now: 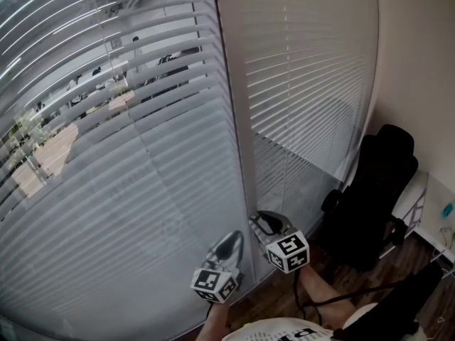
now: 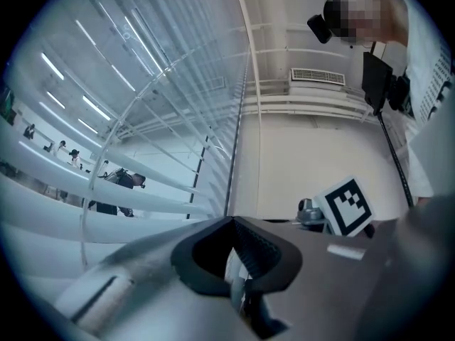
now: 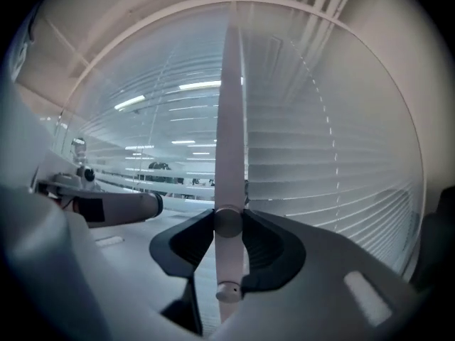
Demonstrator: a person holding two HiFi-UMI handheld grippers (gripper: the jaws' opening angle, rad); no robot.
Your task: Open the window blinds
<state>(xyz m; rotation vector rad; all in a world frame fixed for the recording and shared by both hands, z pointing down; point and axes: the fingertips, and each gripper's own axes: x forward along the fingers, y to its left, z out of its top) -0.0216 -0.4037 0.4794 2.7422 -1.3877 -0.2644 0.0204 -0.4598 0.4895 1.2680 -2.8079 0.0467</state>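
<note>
Right gripper view shows the right gripper (image 3: pixel 229 226) with its two jaws squeezed on the thin white wand (image 3: pixel 231 119), which hangs straight up and down. Just beside it, the left gripper (image 2: pixel 233 222) has its jaws closed together. Behind both are the window blinds (image 1: pixel 142 155). The slats on the left side are tilted, so the outside shows through. The slats on the right side look shut.
</note>
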